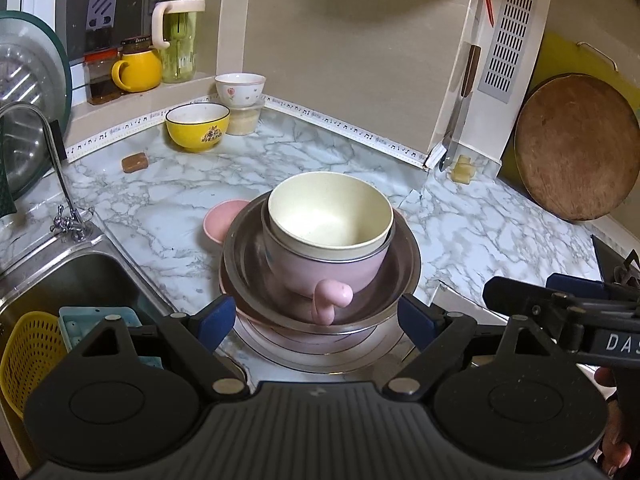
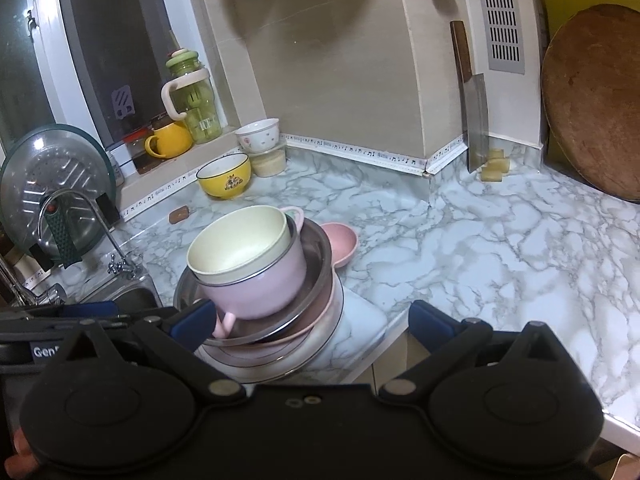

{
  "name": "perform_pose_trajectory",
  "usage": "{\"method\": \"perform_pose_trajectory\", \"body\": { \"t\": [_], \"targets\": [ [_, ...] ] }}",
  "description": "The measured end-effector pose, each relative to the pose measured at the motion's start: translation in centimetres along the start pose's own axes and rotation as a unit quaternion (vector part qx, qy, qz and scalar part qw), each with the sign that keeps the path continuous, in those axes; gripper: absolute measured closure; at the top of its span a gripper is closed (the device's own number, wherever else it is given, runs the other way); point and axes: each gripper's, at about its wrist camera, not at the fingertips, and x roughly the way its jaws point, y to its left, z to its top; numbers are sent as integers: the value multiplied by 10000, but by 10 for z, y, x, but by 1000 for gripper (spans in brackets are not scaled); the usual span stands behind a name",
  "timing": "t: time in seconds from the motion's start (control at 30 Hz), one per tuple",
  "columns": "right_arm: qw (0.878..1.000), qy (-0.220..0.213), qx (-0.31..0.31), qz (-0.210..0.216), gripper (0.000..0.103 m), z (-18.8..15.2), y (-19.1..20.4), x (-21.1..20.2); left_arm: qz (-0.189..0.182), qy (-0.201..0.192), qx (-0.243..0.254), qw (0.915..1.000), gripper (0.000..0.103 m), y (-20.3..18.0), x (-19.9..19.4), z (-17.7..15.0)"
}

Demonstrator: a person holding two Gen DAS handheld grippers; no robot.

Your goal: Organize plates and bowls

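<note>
Both my grippers sit at the counter edge by the nested stack, nothing held. My left gripper [image 1: 316, 318] has its jaws spread wide, blue pads either side of the stack's near rim, not touching it as far as I can tell. My right gripper [image 2: 312, 320] is spread wide too, and its left pad sits close to the pink handle, but the fisheye makes contact hard to judge.

The stack stands near the front edge of the marble counter [image 1: 500, 220], beside the sink [image 1: 60, 284]. From the top down: a cream bowl [image 1: 329, 216] nested in a pink handled pot [image 1: 320, 272], which sits in a steel bowl [image 1: 404, 276], with a pink plate and a steel plate [image 1: 320, 356] beneath. Small things sit inside big ones, so it looks like one pile being built to save space.

Still loose are a small pink bowl [image 2: 340, 242] just behind the stack, a yellow bowl [image 1: 197, 126] well apart toward the window ledge, and a white floral bowl [image 1: 240, 89] perched on a lidded container.

My guess is the task is partway done and the pink bowl is nearest to collect. The pot sits tilted in the steel bowl, so the pile may wobble if nudged.
</note>
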Motion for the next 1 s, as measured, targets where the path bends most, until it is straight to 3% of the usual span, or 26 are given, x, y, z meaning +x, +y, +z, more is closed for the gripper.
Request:
{"method": "perform_pose_trajectory", "body": {
  "t": [0.67, 1.0],
  "targets": [
    [9999, -83, -52, -94, 0, 4, -2, 2, 94, -4, 19, 10000, 14, 0, 4, 6],
    [9998, -112, -50, -151, 0, 8, -3, 5, 77, -241, 10, 9997, 14, 2, 0, 9]
  ]
}}
